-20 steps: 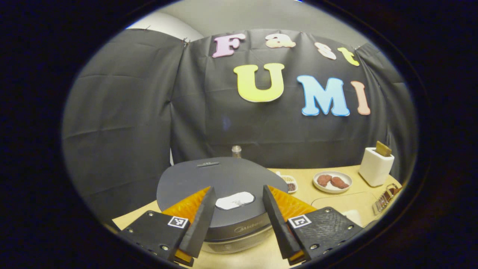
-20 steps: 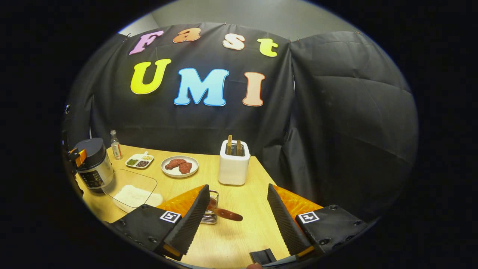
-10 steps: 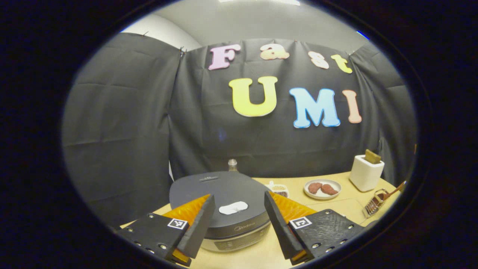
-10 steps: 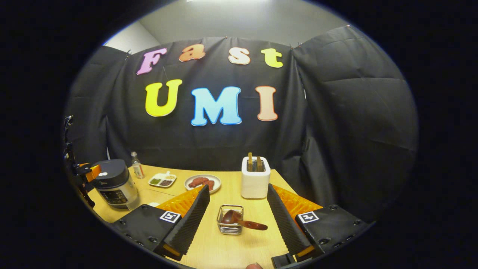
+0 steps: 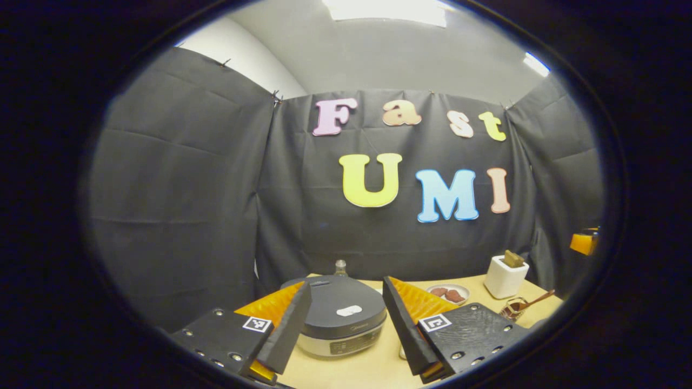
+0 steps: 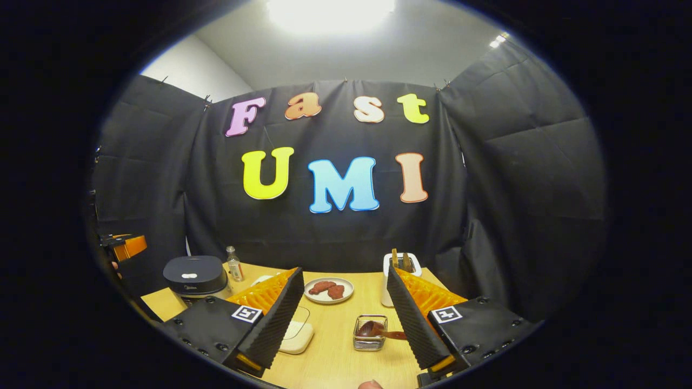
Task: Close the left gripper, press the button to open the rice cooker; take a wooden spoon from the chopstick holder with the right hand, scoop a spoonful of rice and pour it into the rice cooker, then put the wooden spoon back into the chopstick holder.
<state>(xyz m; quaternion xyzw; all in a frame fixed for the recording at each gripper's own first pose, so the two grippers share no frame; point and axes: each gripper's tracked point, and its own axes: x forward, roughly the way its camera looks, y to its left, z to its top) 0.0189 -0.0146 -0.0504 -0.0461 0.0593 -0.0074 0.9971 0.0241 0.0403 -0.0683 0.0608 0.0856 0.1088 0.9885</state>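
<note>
The dark rice cooker (image 5: pixel 343 324) stands with its lid down, a white button (image 5: pixel 348 310) on top. My left gripper (image 5: pixel 346 332) hangs open well in front of it, touching nothing. In the right gripper view the cooker (image 6: pixel 194 275) sits at the table's left end. The wire chopstick holder (image 6: pixel 370 333) stands mid-table with the wooden spoon (image 6: pixel 379 329) lying in it, its handle pointing right. My right gripper (image 6: pixel 346 321) is open and empty, back from the holder. A clear dish of rice (image 6: pixel 297 334) lies left of the holder.
On the wooden table (image 6: pixel 335 362) a plate of meat (image 6: pixel 328 289), a white toaster (image 6: pixel 400 267) and a small bottle (image 6: pixel 233 263) stand toward the back wall. The holder with the spoon (image 5: pixel 513 308) and the toaster (image 5: pixel 504 276) sit far right in the left gripper view.
Both grippers have drawn back and up from the table, so the cooker and the holder look smaller and lower. Both stayed open; nothing was touched.
</note>
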